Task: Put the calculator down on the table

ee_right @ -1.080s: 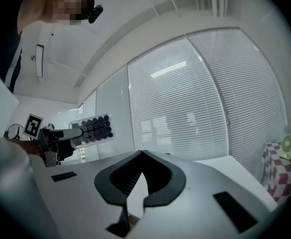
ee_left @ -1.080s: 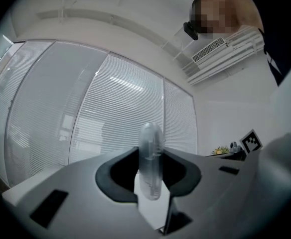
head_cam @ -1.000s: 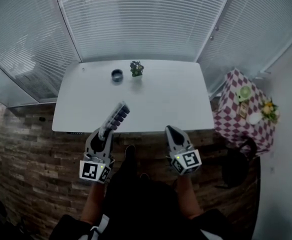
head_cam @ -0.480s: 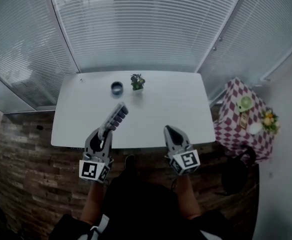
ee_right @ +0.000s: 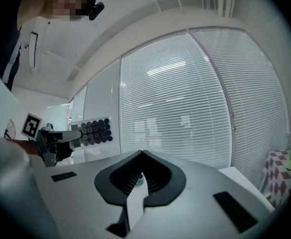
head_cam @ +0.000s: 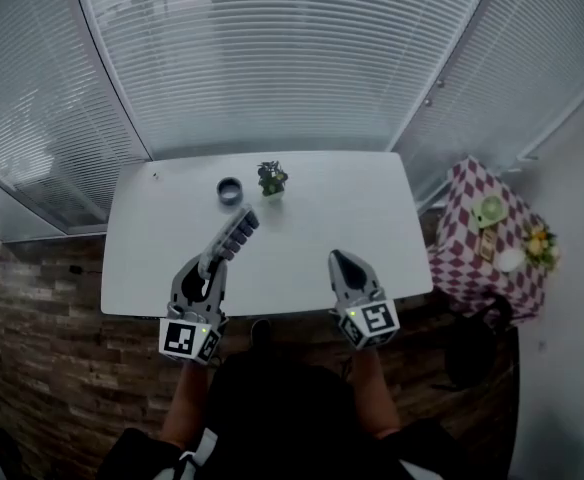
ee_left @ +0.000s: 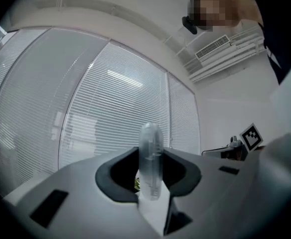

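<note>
A grey calculator (head_cam: 234,234) with dark round keys sticks forward out of my left gripper (head_cam: 212,265), which is shut on its near end. It hangs over the front part of the white table (head_cam: 322,218), tilted to the right. In the left gripper view the calculator (ee_left: 150,153) stands edge-on between the jaws. My right gripper (head_cam: 339,260) is shut and empty above the table's front edge, apart from the calculator. The right gripper view shows its closed tips (ee_right: 141,176), with the calculator (ee_right: 95,130) off to the left.
A small potted plant (head_cam: 271,178) and a dark round dish (head_cam: 229,190) stand at the back of the table. A side table with a checked cloth (head_cam: 477,238) is at the right. Slatted blinds wall the far side. The floor is brick-patterned.
Both grippers have come forward, from short of the table's front edge to above it. The calculator stays in the left gripper. The right gripper stays shut.
</note>
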`<move>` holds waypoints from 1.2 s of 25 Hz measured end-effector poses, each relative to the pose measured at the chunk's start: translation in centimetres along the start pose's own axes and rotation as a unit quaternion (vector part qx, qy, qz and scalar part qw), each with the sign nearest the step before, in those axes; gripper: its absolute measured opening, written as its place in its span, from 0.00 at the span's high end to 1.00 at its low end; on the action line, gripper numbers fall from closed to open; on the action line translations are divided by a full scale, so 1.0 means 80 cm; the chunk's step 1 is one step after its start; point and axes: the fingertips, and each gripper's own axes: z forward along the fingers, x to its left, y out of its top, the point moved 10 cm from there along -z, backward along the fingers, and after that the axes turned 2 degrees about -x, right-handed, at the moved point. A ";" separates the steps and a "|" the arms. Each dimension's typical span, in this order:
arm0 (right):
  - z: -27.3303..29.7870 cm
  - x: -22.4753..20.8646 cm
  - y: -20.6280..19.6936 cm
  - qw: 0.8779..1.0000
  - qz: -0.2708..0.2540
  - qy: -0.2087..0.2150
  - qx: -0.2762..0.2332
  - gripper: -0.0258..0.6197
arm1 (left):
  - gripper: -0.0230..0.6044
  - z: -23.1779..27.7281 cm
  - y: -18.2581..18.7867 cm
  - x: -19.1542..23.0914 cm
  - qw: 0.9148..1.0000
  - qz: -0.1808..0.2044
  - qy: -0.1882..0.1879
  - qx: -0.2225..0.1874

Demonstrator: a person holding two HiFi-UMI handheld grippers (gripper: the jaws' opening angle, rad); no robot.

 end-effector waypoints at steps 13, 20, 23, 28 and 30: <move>0.044 -0.004 0.004 1.000 0.024 -0.010 0.007 0.95 | 0.80 0.044 0.002 0.038 1.000 -0.003 -0.023 0.006; 0.048 -0.002 0.011 0.999 0.032 -0.021 0.012 0.95 | 0.80 0.048 -0.008 0.056 0.988 -0.151 -0.036 -0.020; 0.046 -0.002 0.007 0.999 0.032 -0.023 0.010 0.95 | 0.80 0.049 -0.018 0.063 0.964 -0.260 -0.042 -0.035; 0.052 -0.002 0.002 0.999 0.034 -0.023 0.019 0.95 | 0.80 0.055 -0.050 0.077 0.892 -0.449 -0.019 -0.051; 0.052 0.000 0.001 0.999 0.037 -0.020 0.016 0.95 | 0.80 0.058 -0.062 0.078 0.846 -0.531 -0.005 -0.055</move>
